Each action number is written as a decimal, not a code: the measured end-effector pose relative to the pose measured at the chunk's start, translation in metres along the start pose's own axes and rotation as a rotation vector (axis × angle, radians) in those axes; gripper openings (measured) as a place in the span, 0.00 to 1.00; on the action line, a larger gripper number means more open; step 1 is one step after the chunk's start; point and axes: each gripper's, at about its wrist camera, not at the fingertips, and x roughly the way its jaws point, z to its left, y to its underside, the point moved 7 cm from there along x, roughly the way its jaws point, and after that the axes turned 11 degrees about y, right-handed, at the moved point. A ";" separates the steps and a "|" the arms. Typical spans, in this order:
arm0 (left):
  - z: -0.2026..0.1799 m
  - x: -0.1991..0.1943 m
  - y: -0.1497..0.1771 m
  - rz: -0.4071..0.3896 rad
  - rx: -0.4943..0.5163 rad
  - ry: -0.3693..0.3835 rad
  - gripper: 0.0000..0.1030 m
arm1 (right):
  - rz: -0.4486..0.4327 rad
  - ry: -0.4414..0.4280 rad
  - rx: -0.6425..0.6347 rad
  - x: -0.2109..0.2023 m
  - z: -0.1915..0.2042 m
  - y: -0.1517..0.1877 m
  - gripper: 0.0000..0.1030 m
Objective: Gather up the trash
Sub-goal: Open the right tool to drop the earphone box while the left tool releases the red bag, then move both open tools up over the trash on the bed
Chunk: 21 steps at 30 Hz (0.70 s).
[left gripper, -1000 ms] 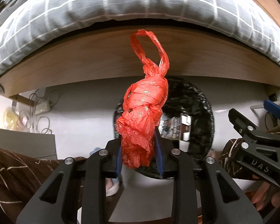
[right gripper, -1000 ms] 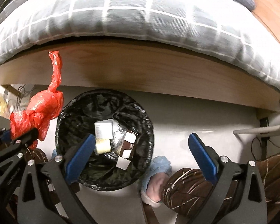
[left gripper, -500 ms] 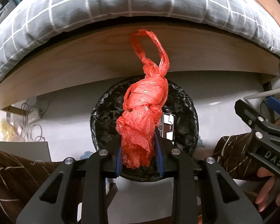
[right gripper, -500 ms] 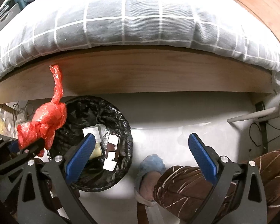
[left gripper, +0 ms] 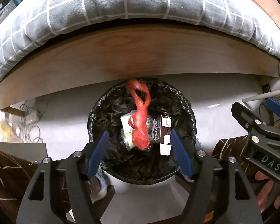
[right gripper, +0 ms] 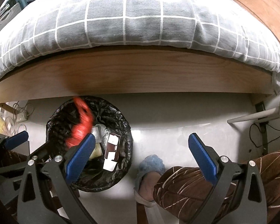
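- The left tongs stand wide apart and hold nothing; they hang right over the black-lined trash bin.
- The red plastic bag, knotted into a bundle with a loop at its 12 o'clock end, is blurred inside the bin's mouth, free of both pads, above the cartons at the bottom. I cannot tell whether it has landed.
- The right tongs are also spread apart and empty, with the bin at their 9 o'clock and a blue slipper on the floor between their pads.
- The bed frame runs across 12 o'clock, just behind the bin.
- Judged by look, the bag is light, soft and crinkly, a little slick; it squashes under a pinch. The knotted middle gives the surest hold, the loop a looser one.
- The drop looks done or nearly so.
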 end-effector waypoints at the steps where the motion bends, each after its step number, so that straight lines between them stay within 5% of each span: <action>1: 0.000 0.000 0.000 -0.003 0.002 -0.006 0.75 | 0.000 0.000 0.000 0.000 0.000 0.000 0.93; 8: 0.008 -0.006 -0.004 -0.040 -0.012 -0.017 0.89 | -0.005 -0.005 0.001 -0.002 0.001 -0.002 0.93; 21: 0.024 -0.058 -0.026 -0.181 -0.017 -0.022 0.92 | -0.126 -0.023 0.018 -0.046 0.004 -0.029 0.93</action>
